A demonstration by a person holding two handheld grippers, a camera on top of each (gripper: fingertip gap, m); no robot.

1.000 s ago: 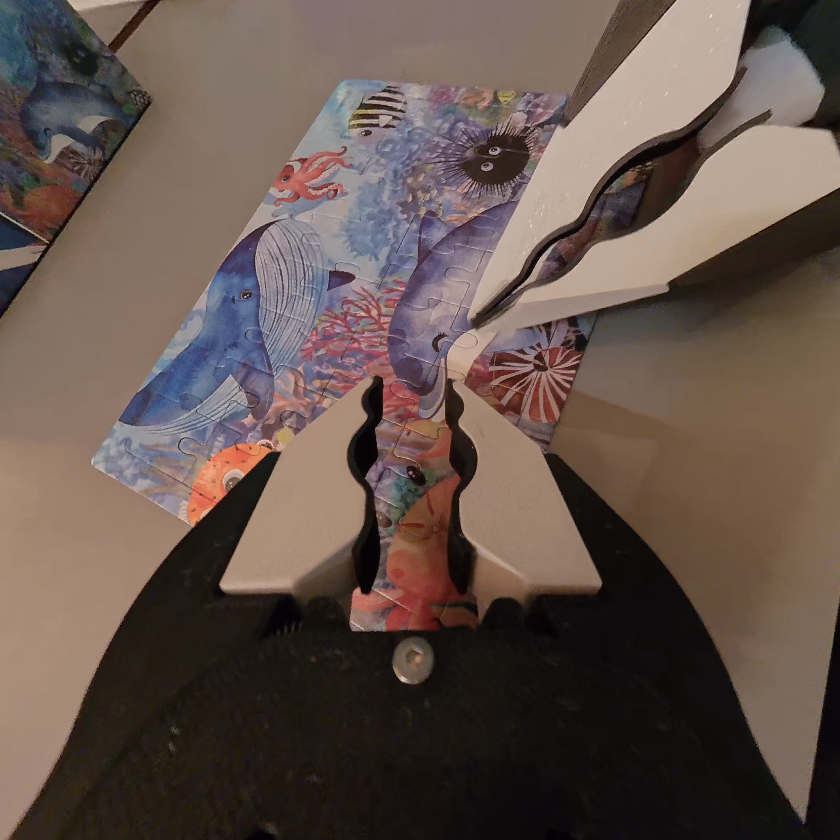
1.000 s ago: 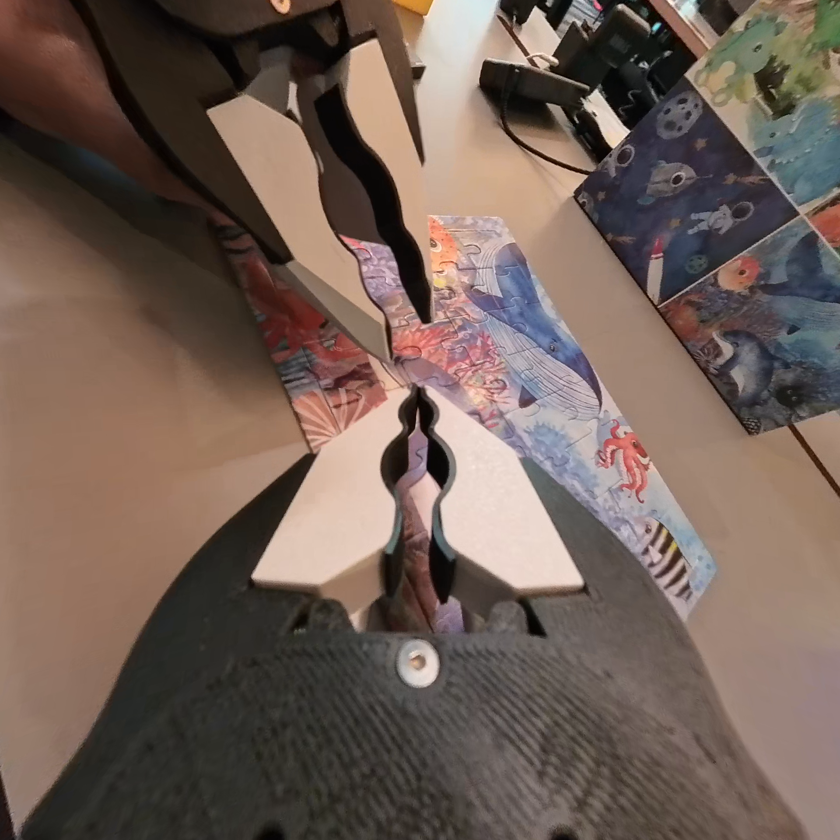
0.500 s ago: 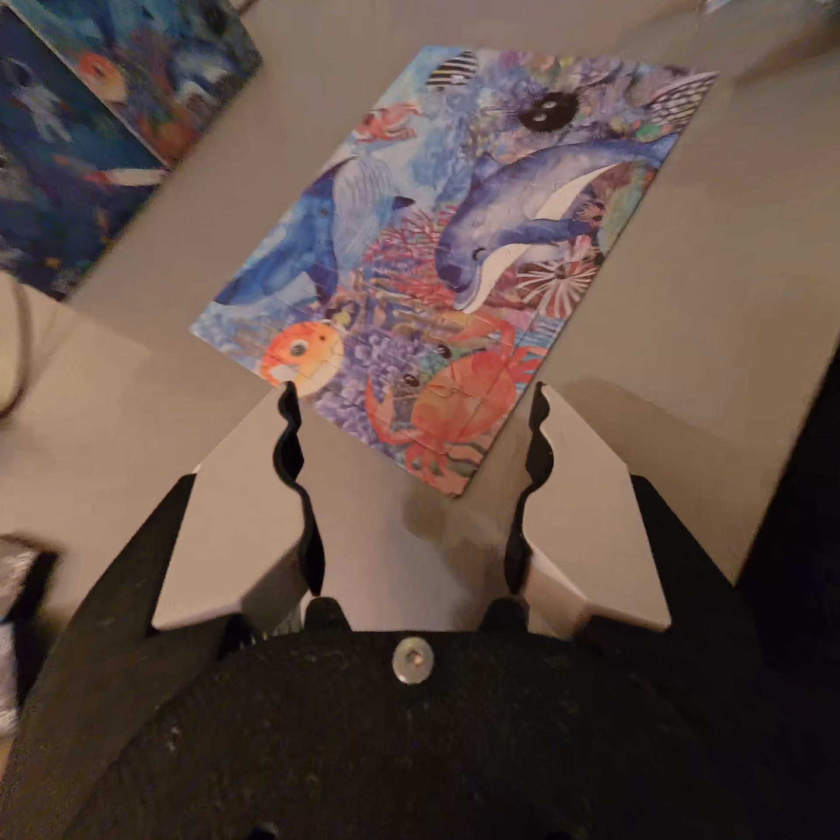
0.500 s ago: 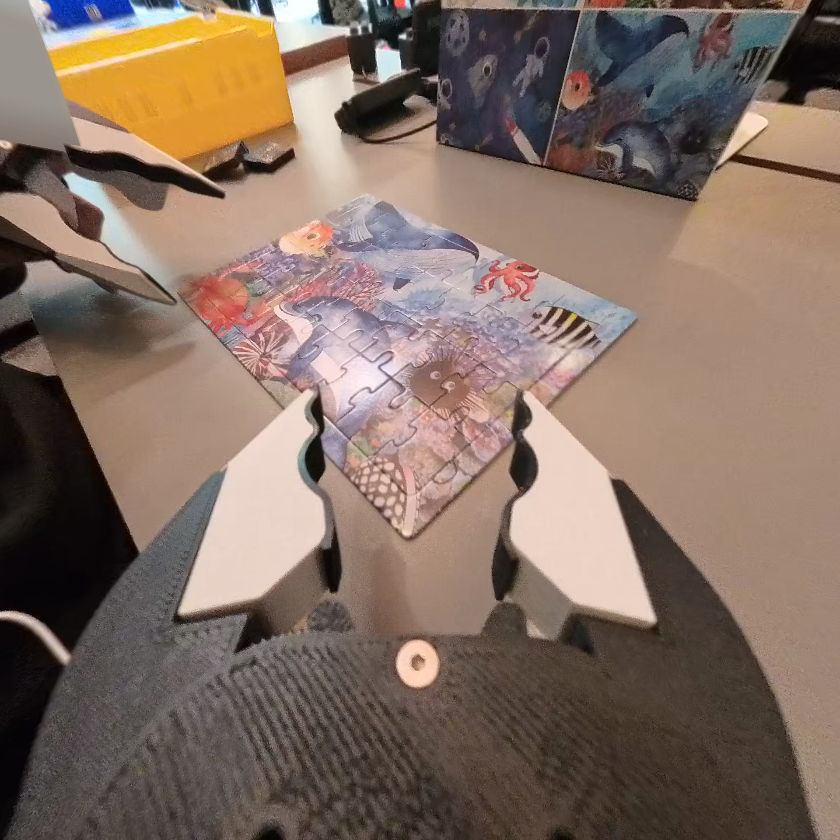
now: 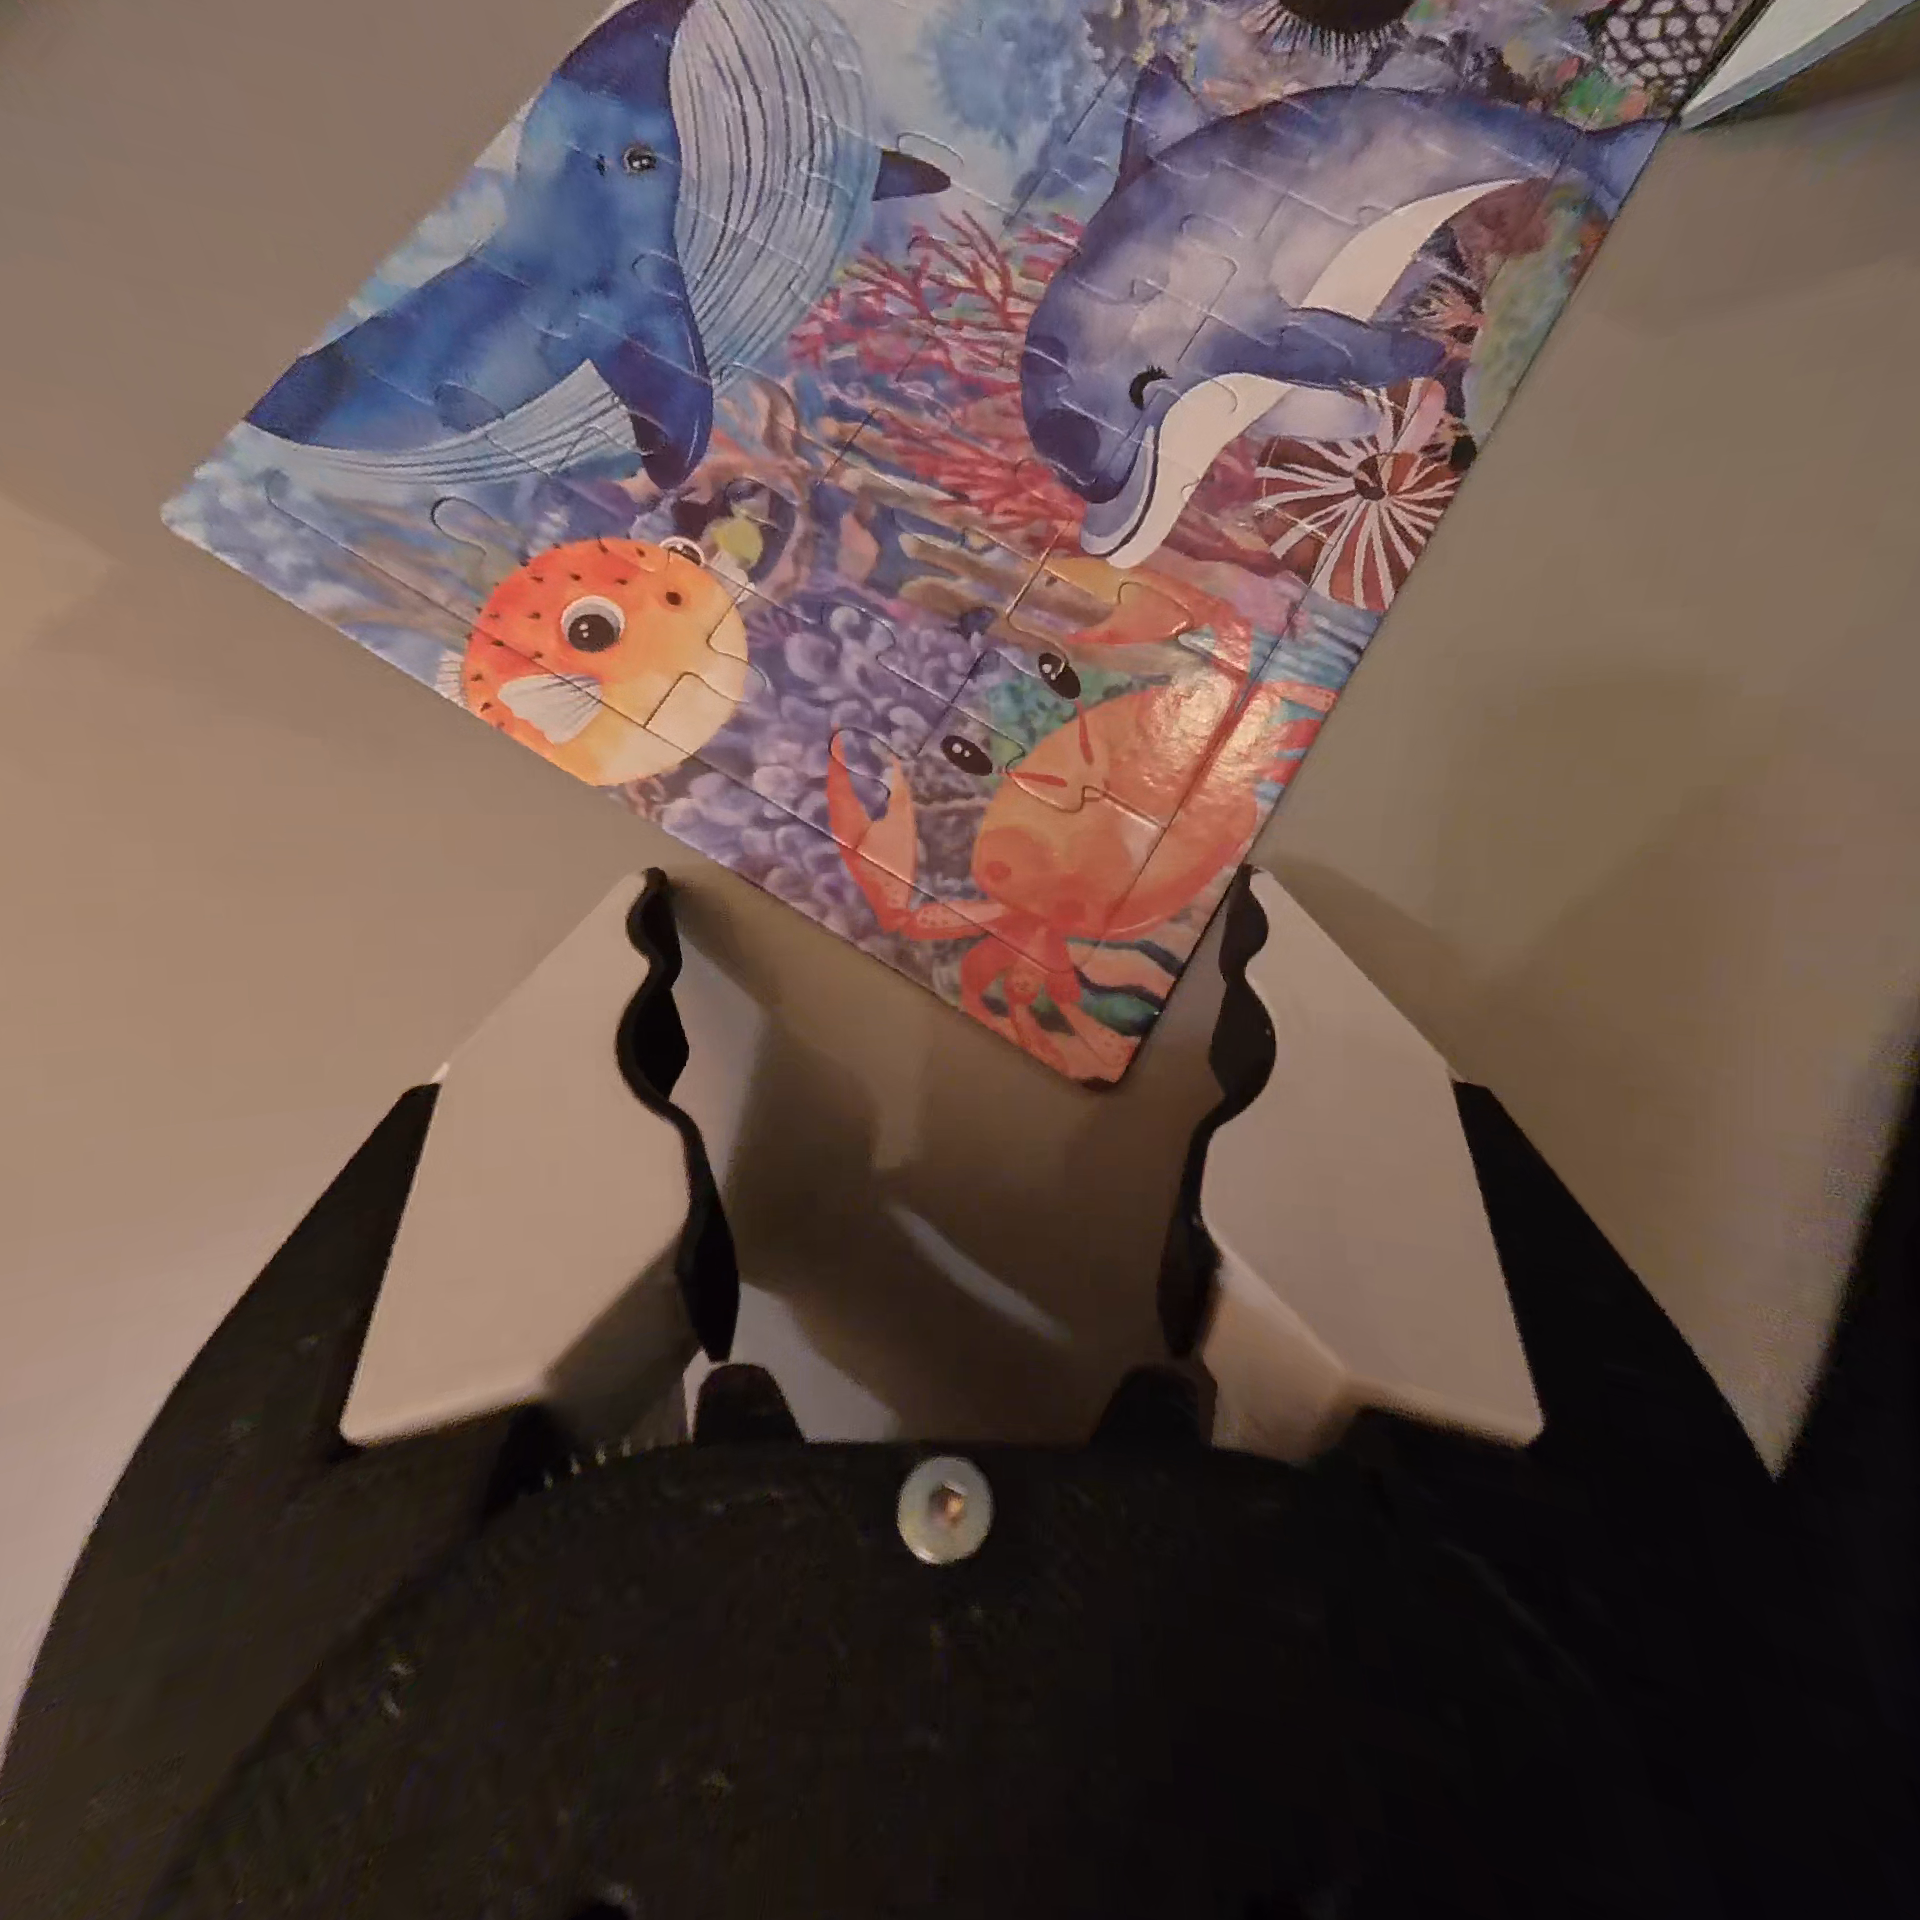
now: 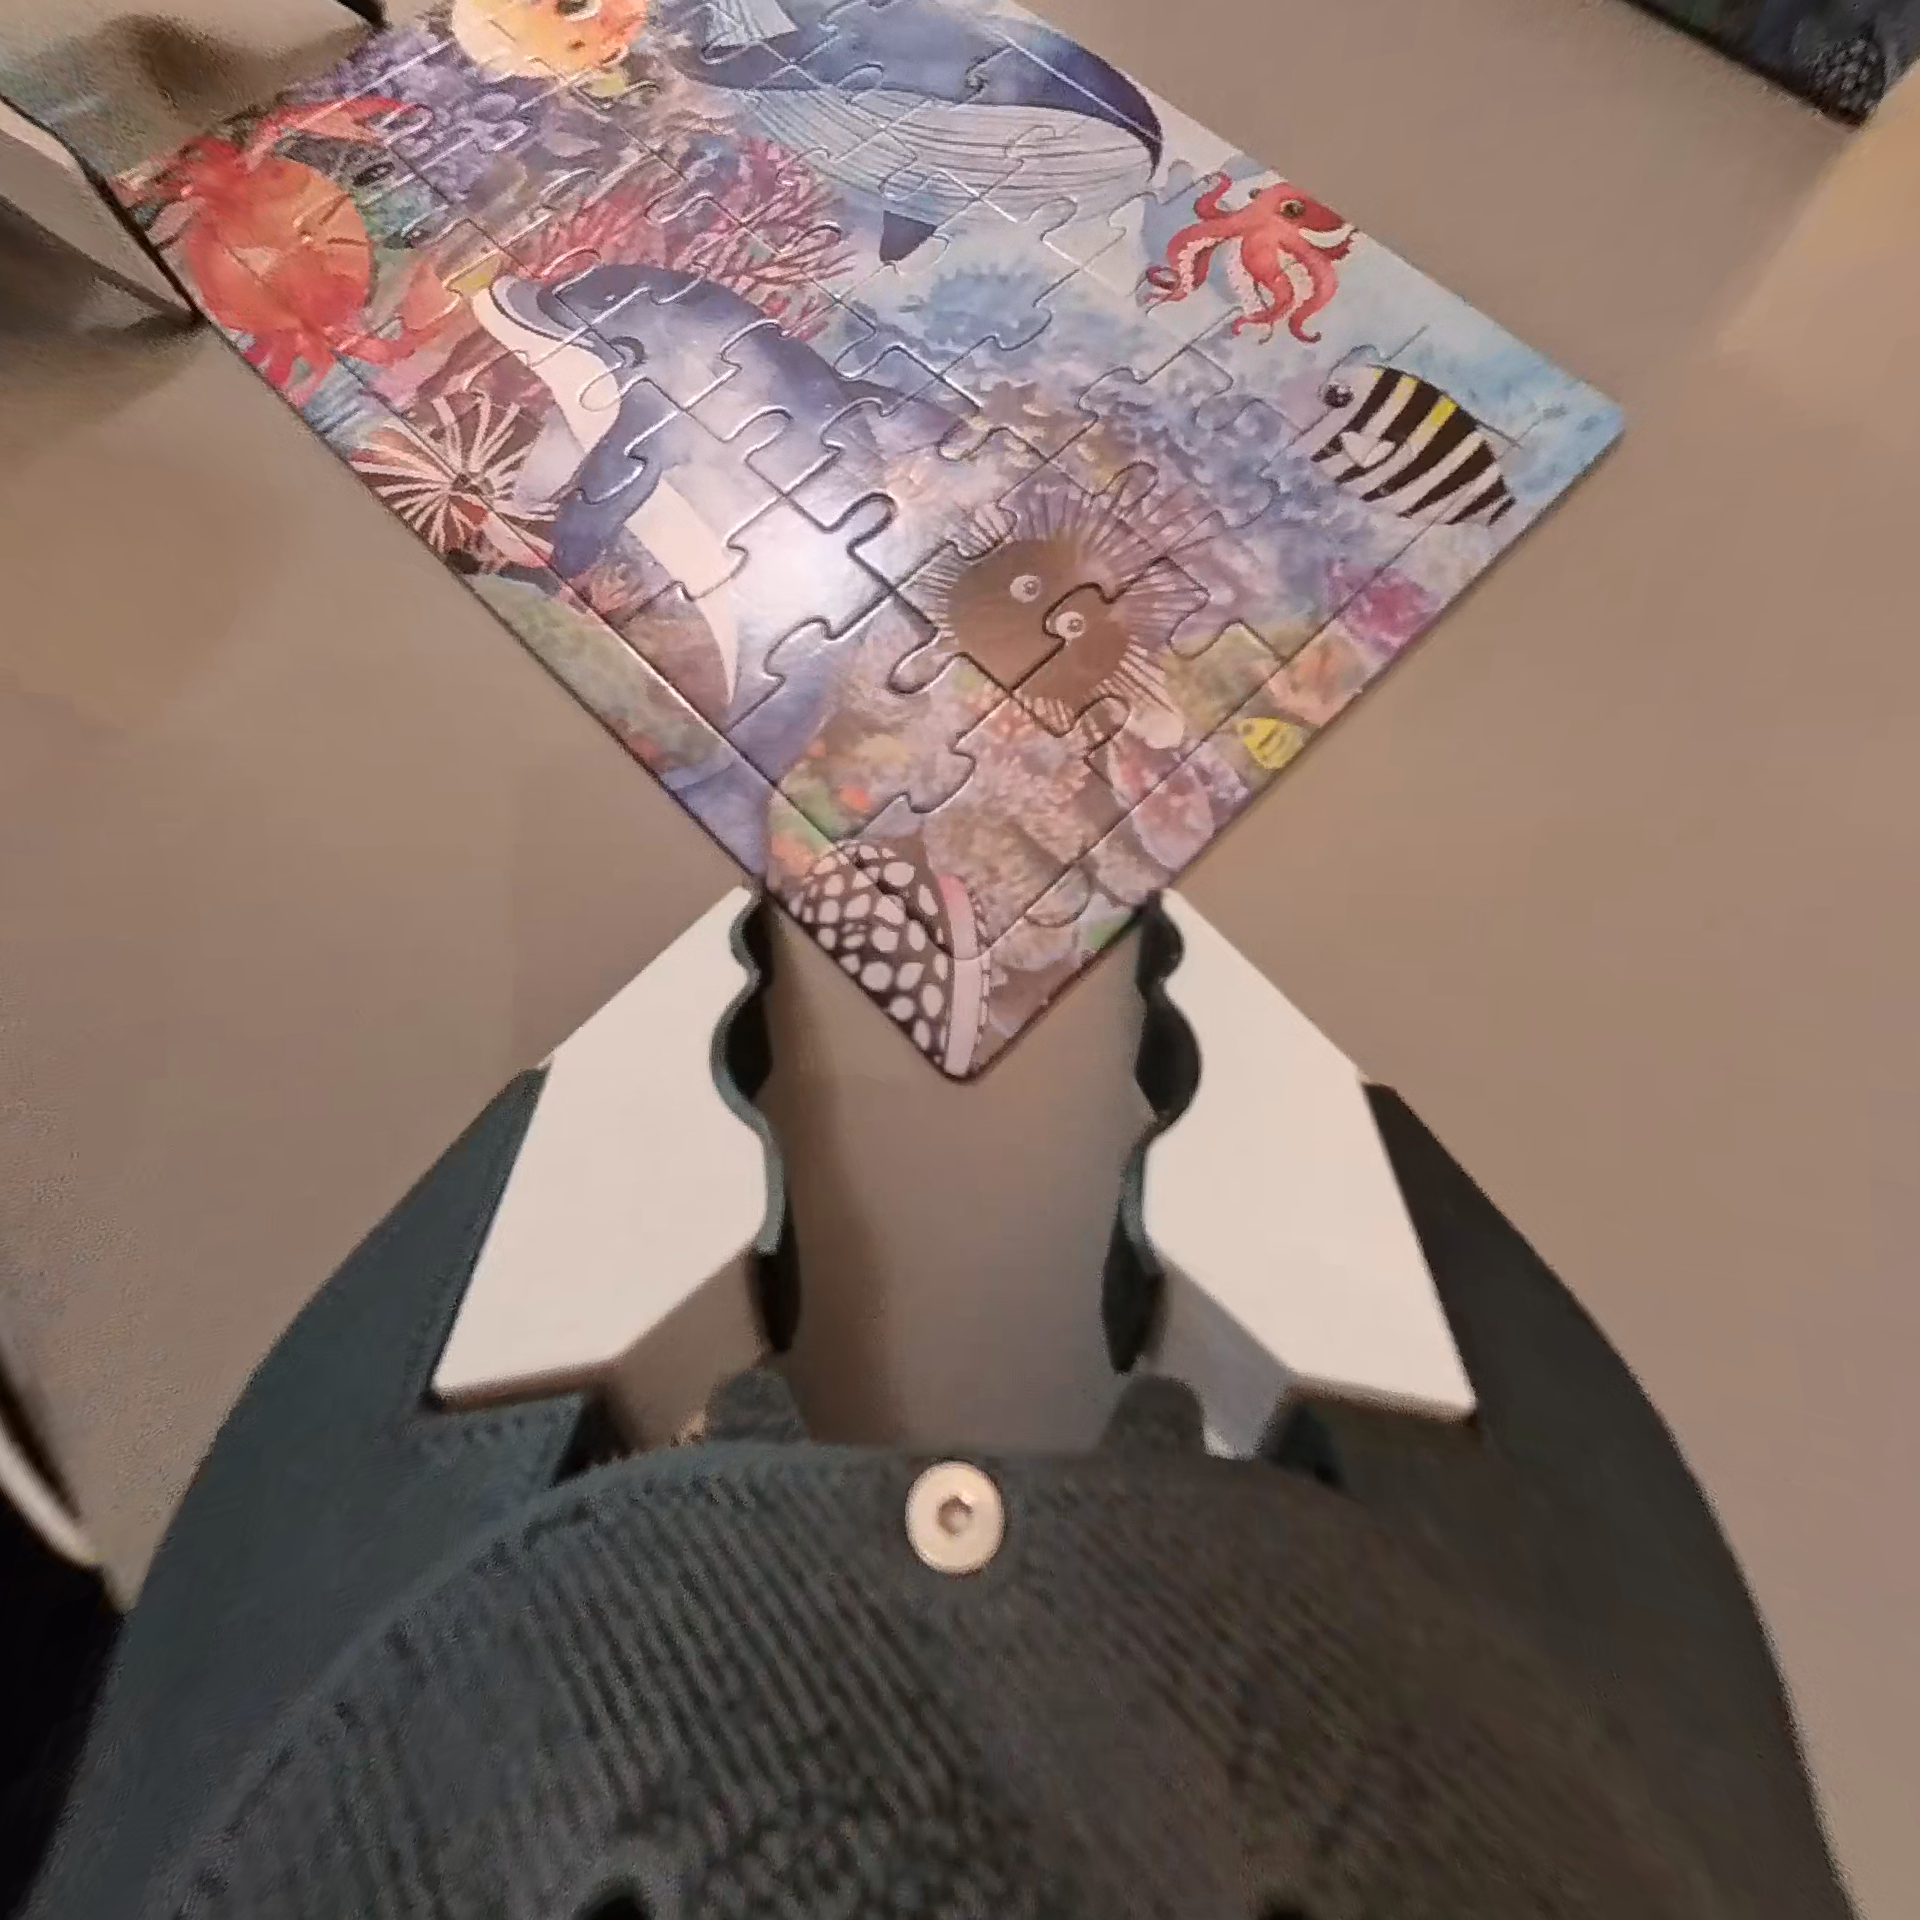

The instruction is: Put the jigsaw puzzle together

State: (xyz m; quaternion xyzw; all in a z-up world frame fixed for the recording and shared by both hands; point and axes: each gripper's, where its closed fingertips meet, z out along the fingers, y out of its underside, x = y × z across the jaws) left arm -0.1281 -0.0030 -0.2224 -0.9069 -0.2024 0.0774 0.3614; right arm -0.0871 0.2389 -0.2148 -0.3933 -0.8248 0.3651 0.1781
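Two tongs frame one finished-looking jigsaw puzzle [image 5: 935, 436] that lies flat on the grey counter [image 5: 260, 831], each pair spread wide apart and gripping nothing.

From the left wrist view, the left tongs [image 5: 948, 894] sit at the near corner of the puzzle, the corner bearing the orange crab [image 5: 1081, 831]. That corner pokes into the gap between the two pale fingers [image 5: 540, 1143], whose dark wavy inner edges stand well clear of each other; whether the fingertips touch the cardboard cannot be told. Beyond the crab sit an orange pufferfish [image 5: 592, 675], a blue whale [image 5: 623, 260] and a purple dolphin [image 5: 1247, 312]. A pale sliver at the top right edge of this view (probably part of the other tongs) is too cropped to read.

From the right wrist view, the right tongs [image 6: 951, 914] meet the opposite corner, where a black-and-white spotted shape [image 6: 883, 935] is printed. This corner likewise reaches in between the open white fingers [image 6: 1278, 1174]. Farther across the picture are a dark spiky urchin [image 6: 1049, 613], a striped fish [image 6: 1413, 457] and a red octopus [image 6: 1257, 249]. The puzzle pieces appear interlocked across the whole sheet, with seams visible. A pale wedge at the far left [image 6: 62, 218] lies just beside the crab corner.
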